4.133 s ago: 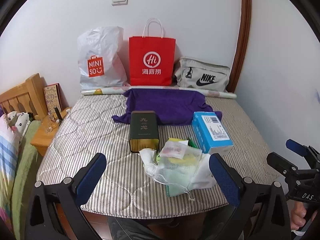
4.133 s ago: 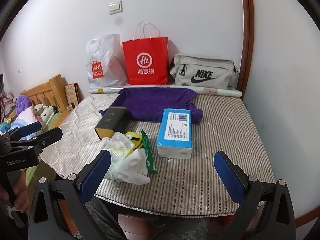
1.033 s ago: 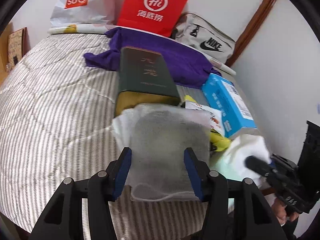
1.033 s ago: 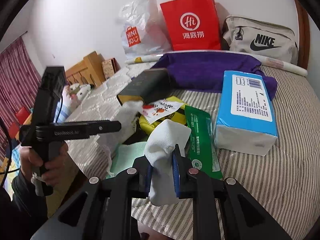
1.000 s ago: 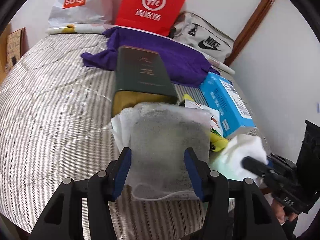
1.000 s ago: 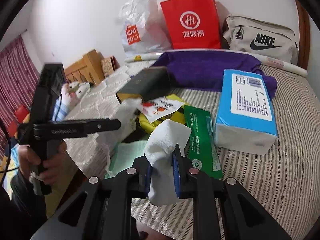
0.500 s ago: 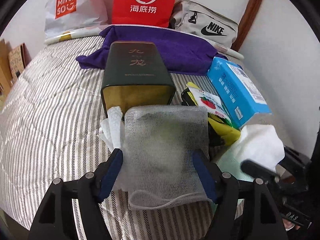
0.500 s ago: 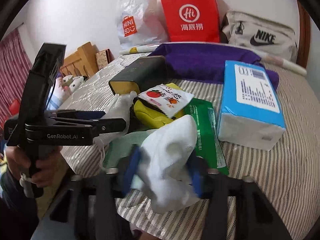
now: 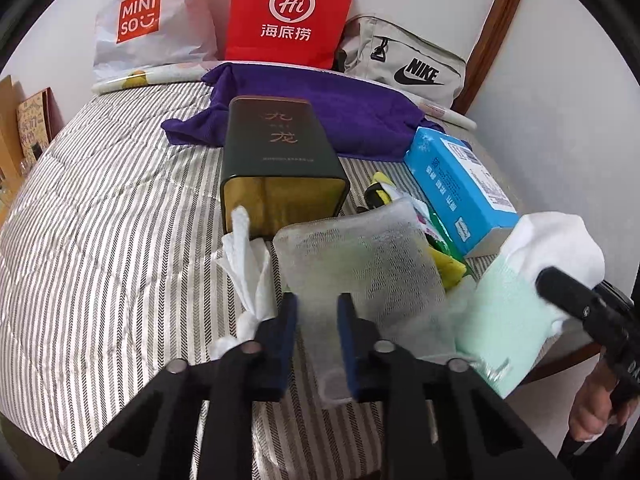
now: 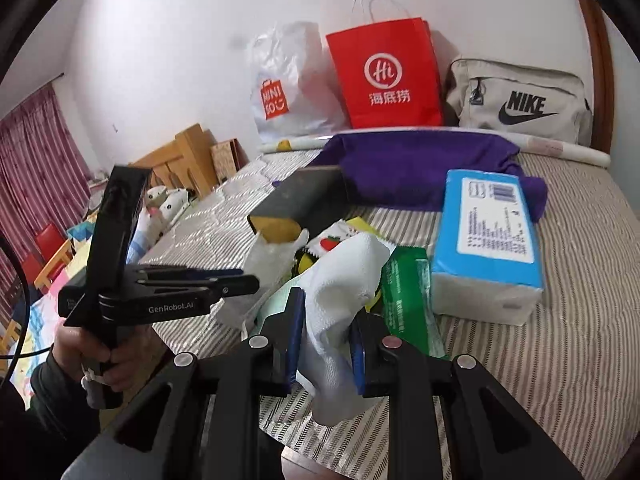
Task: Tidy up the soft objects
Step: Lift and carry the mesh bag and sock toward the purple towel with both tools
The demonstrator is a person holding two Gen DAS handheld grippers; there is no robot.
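My left gripper [image 9: 317, 322] is shut on the near edge of a white mesh pouch [image 9: 360, 264], which lies in front of a dark green tin box [image 9: 280, 160]. My right gripper [image 10: 326, 330] is shut on a white cloth [image 10: 340, 276] and holds it above a pale green cloth [image 9: 500, 320]. The right gripper also shows at the right of the left wrist view [image 9: 568, 292]. A crumpled white tissue [image 9: 248, 264] lies left of the pouch. A purple towel [image 9: 320, 112] lies spread behind the box.
A blue tissue pack [image 10: 486, 236], a green wipes packet [image 10: 408, 296] and yellow snack packets [image 9: 444, 264] lie on the striped mattress [image 9: 100, 240]. A Miniso bag [image 9: 148, 24], red paper bag [image 9: 288, 12] and Nike bag [image 9: 404, 64] stand by the wall. The mattress edge is close below.
My left jaws have closed from wide around the mesh pouch to pinching its near edge. My right gripper, opened half a second ago, has closed again on the white cloth.
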